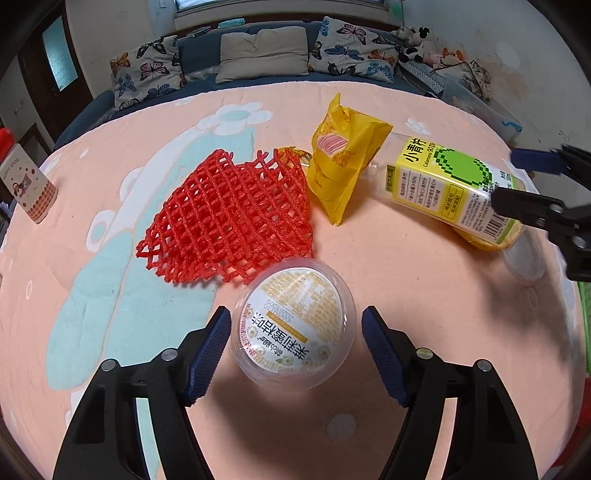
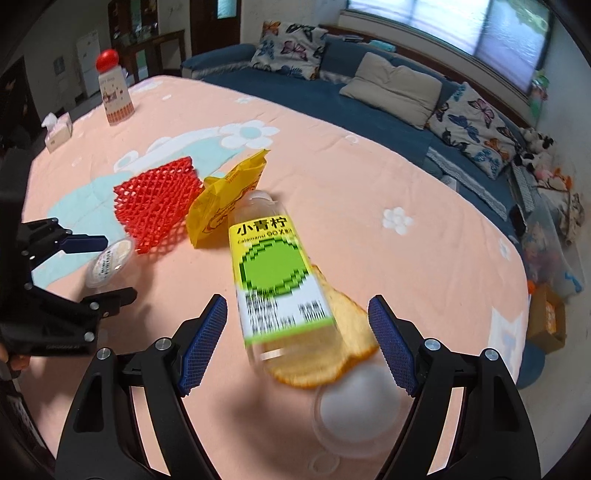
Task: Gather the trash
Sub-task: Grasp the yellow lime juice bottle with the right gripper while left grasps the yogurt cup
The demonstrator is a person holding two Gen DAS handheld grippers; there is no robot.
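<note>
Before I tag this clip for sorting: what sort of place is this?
Probably a home living room: a long blue sofa with butterfly-print cushions beneath a wide window, and soft toys heaped at its end.

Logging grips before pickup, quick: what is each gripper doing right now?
Left gripper: open, straddling the clear cup.
Right gripper: open around the bottle, not gripping.

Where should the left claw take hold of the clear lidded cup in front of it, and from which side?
Grip the clear lidded cup across its round side wall, coming down from above and behind as the left claw already points. The cup lies tipped with its printed lid facing the camera, so the curved wall sits between the open pads; the flat lid offers no hold. Closing low on the wall probably holds best.
</note>
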